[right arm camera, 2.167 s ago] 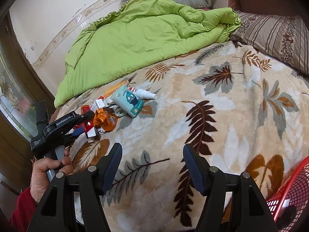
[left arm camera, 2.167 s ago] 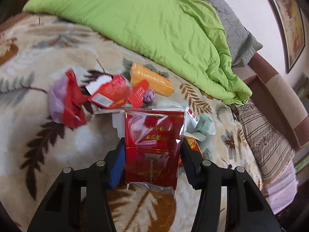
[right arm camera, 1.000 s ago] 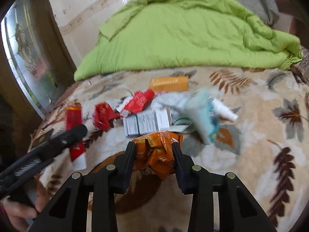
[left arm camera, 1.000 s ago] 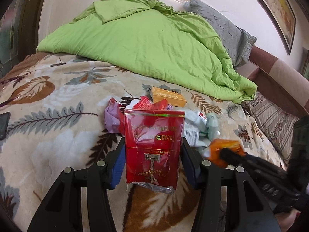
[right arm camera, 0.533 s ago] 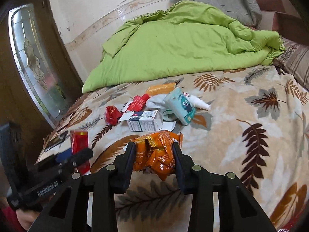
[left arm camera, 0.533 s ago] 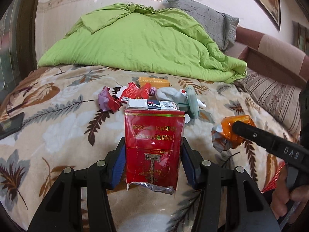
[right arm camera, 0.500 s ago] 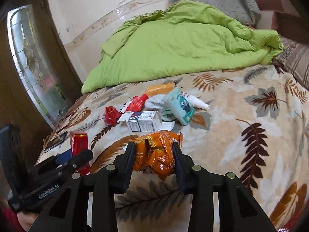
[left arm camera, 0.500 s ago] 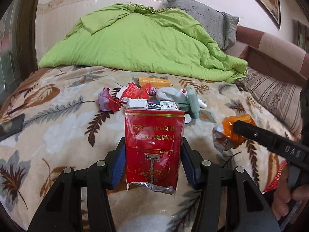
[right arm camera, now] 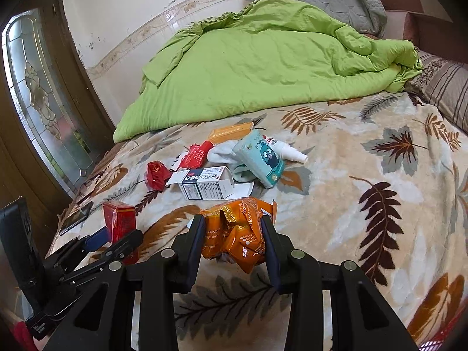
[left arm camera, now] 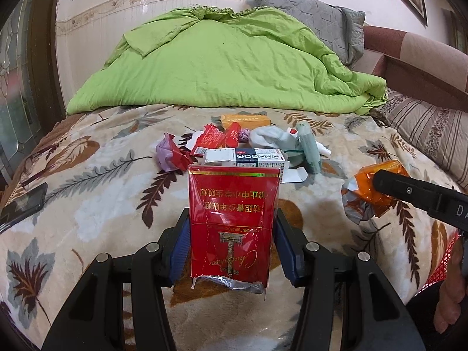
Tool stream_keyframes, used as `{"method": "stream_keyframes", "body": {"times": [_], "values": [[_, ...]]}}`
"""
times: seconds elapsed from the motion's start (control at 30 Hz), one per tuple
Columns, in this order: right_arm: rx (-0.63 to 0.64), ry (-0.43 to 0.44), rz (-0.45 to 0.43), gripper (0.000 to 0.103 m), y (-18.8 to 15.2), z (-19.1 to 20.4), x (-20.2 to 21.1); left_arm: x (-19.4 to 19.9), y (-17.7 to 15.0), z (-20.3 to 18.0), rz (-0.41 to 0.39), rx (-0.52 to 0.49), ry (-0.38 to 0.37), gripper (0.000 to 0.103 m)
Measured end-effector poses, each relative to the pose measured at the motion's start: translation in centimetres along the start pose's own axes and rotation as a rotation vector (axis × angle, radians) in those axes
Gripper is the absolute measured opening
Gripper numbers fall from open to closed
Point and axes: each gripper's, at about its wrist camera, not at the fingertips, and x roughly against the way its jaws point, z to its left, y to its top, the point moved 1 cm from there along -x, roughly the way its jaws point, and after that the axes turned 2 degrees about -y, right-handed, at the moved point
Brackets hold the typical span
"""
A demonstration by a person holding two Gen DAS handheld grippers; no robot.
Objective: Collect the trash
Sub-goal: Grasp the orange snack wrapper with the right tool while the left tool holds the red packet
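Bed (left arm camera: 87,204) with leaf-print blanket carried everything; green duvet (left arm camera: 228,64) bunched at the far end, well clear of the work. Remaining trash sat mid-bed in one loose cluster: white-and-blue carton (right arm camera: 204,185) nearest, teal tissue pack (right arm camera: 259,158) leaning on a white sock (right arm camera: 222,152), white spray bottle (right arm camera: 288,149) behind it, orange box (right arm camera: 232,131) farthest, crumpled red wrappers (right arm camera: 156,174) to the left. Red mesh basket (left arm camera: 444,263) showed only as a sliver at the right edge, so drop point was mostly out of sight; likely risk was releasing short of or past its rim and the piece landing on the blanket or floor. Left hand-held gripper (left arm camera: 231,242) pinched a red cigarette pack (left arm camera: 232,219) by its lower half, foil end hanging loose below; pack was soft and looked empty, so it could crush and slide out if swung fast. Right hand-held gripper (right arm camera: 234,239) pinched a crumpled orange foil wrapper (right arm camera: 237,228); grip was on folds only, slick film, most of it bulging above and below the pads, so it could peel free in transit. Both tools sat close side by side, so crossing toward one basket could knock them together. Dark phone (left arm camera: 23,204) lay at the bed's left edge, could get mistaken for trash later.
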Motion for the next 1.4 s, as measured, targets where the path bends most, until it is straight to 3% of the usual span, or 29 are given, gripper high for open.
{"method": "stream_keyframes", "body": {"times": [1.4], "values": [[0.005, -0.005, 0.003, 0.041, 0.00, 0.09, -0.36, 0.01, 0.16, -0.20, -0.001, -0.002, -0.002, 0.052]]}}
